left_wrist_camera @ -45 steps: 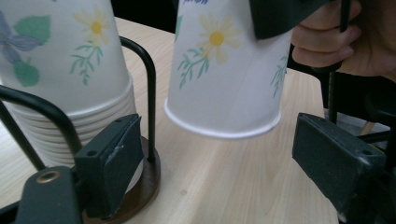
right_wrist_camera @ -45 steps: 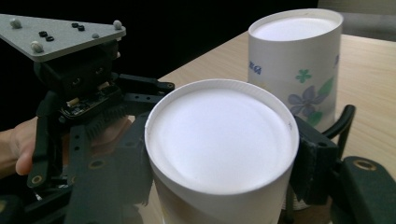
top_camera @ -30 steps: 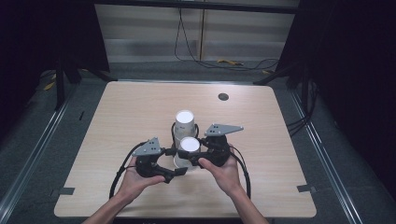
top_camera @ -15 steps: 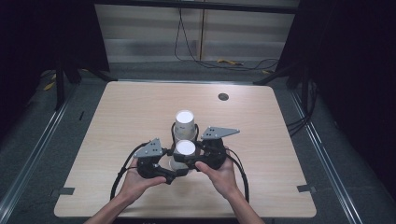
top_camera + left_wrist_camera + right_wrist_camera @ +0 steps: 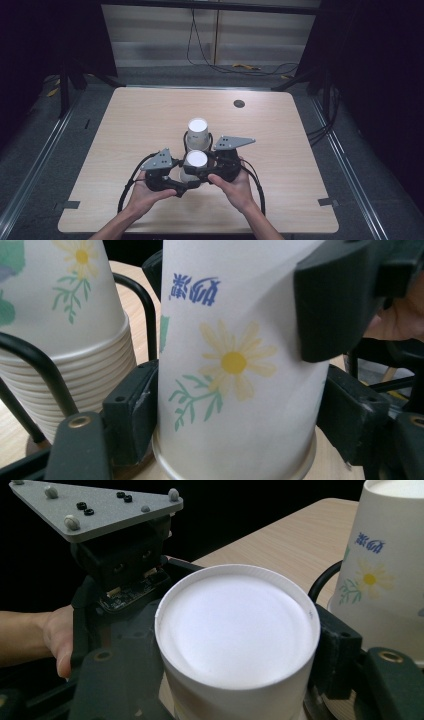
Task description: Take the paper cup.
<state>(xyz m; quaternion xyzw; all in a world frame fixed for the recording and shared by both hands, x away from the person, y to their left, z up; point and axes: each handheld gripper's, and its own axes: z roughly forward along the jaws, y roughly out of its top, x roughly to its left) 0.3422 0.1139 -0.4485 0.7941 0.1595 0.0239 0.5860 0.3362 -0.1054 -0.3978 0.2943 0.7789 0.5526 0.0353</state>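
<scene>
A: Status on the cups?

B: Single paper cup (image 5: 194, 165) sits upside down on the table (image 5: 300, 150), near edge, centre. My left gripper (image 5: 176, 186) pinches it low, near the rim: jaws press both sides in the left gripper view, flower print (image 5: 232, 362) between them. My right gripper (image 5: 206, 172) is clamped on it too, higher up; one of its jaws shows at 2 o'clock in that view, pressed into the wall.

A: And the stack?

B: Stack of cups (image 5: 198, 134), also inverted, just beside the single cup at 12 o'clock in the high view. Can't tell whether they touch. Stack rims are visible at 9 o'clock in the left gripper view.

A: Hands?

B: Left hand (image 5: 145, 195) and right hand (image 5: 237, 187) hold the grippers from 6 o'clock.
</scene>
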